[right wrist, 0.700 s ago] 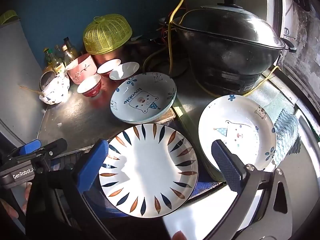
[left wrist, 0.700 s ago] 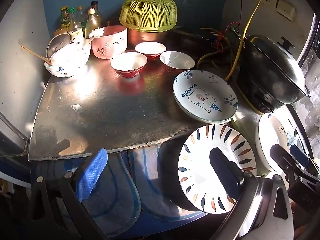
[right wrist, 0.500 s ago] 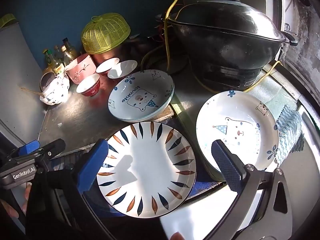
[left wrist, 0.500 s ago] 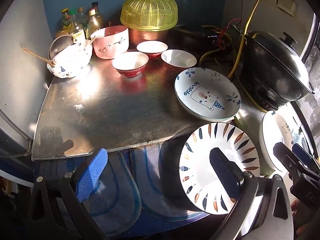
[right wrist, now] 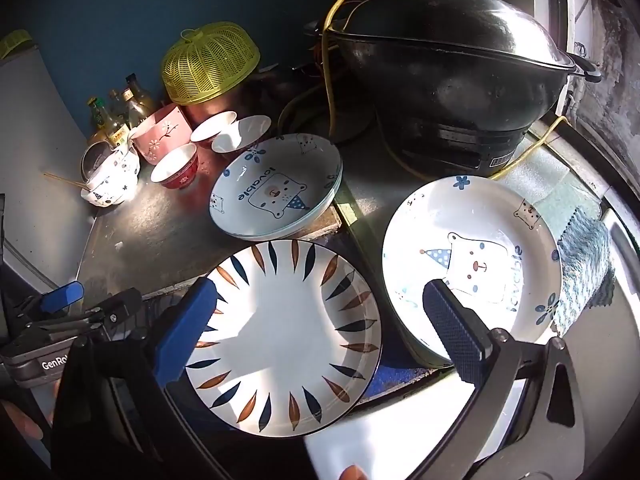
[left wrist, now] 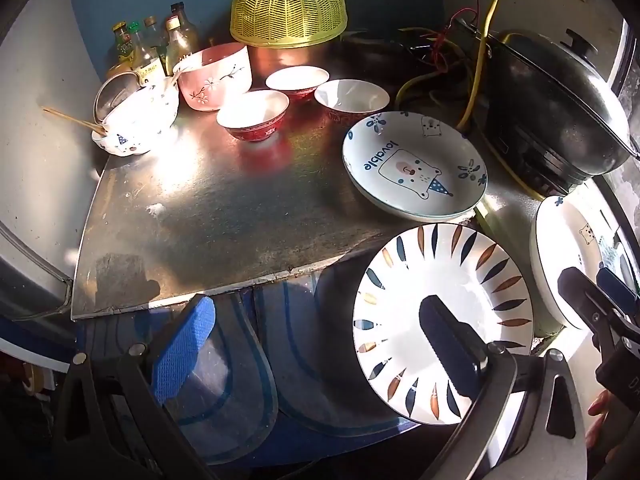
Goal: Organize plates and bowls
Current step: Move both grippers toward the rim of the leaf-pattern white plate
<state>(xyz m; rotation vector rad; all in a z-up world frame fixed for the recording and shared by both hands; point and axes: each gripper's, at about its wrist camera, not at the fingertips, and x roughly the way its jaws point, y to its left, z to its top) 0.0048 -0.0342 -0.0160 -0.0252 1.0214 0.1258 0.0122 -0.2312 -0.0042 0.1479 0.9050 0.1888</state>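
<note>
A leaf-patterned plate (right wrist: 288,336) (left wrist: 444,304) lies at the counter's near edge. Behind it sit stacked bear plates (right wrist: 276,196) (left wrist: 414,164), and another bear plate (right wrist: 472,264) (left wrist: 560,256) rests to the right. Three red bowls (left wrist: 256,114), a pink bowl (left wrist: 216,74) and white bear bowls (left wrist: 136,120) stand at the back. My right gripper (right wrist: 320,332) hovers open above the leaf plate, holding nothing. My left gripper (left wrist: 316,344) is open and empty, its right finger over the leaf plate's left half.
A large black lidded pot (right wrist: 452,76) stands at the back right with a yellow cable (right wrist: 330,60). A yellow mesh food cover (left wrist: 288,8) and several bottles (left wrist: 152,50) line the blue wall. A blue cloth (right wrist: 584,268) lies far right. Bare steel counter (left wrist: 208,216) spreads left.
Both views have shifted slightly, so the dishes sit a little lower and nearer in frame. Nothing was gripped or moved; both grippers stay open.
</note>
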